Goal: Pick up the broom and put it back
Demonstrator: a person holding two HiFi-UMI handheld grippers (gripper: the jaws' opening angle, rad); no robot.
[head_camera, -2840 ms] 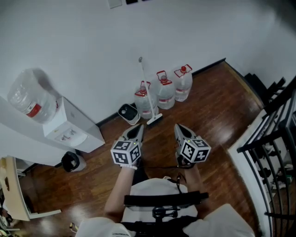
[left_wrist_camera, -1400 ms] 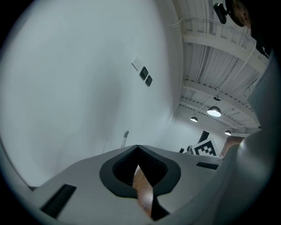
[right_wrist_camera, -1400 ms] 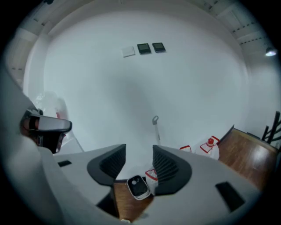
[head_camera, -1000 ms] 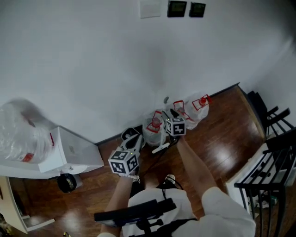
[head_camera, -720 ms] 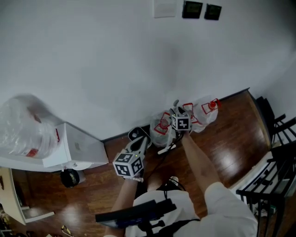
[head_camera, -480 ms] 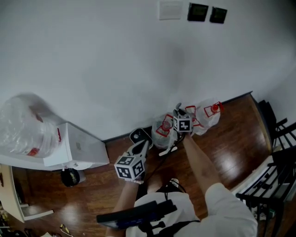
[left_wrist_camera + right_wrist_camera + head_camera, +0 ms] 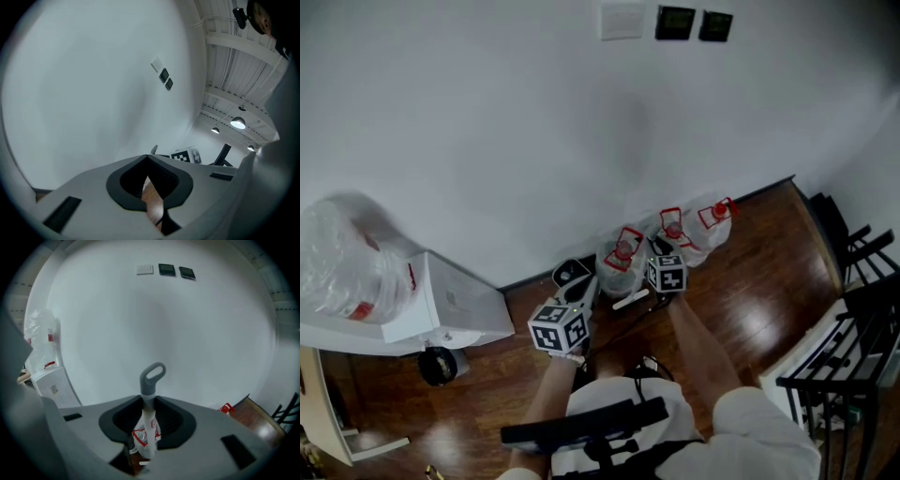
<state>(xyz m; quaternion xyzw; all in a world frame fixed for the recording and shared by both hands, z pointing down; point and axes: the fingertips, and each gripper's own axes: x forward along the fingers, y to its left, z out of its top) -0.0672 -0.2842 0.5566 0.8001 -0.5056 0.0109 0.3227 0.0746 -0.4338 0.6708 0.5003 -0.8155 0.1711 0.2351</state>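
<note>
The broom leans at the wall in front of the water bottles. Its white head [image 7: 630, 300] rests on the wooden floor. In the right gripper view its white shaft [image 7: 147, 420] rises between the jaws to a grey loop [image 7: 152, 377]. My right gripper [image 7: 149, 402] [image 7: 654, 247] has just been closing and its pads are shut on that shaft, a little below the loop. My left gripper [image 7: 587, 283] [image 7: 148, 158] hangs nearer the person, left of the broom, shut with nothing in it.
Three large water bottles [image 7: 623, 255] with red caps stand against the white wall behind the broom. A small white bin [image 7: 570, 273] sits to their left. A water dispenser [image 7: 441, 305] with a big bottle [image 7: 342, 272] stands far left. A black railing [image 7: 853, 319] runs along the right.
My right arm has stretched out from beside the left gripper to the broom's handle and then drawn back a little toward the person. The left gripper has stayed in place.
</note>
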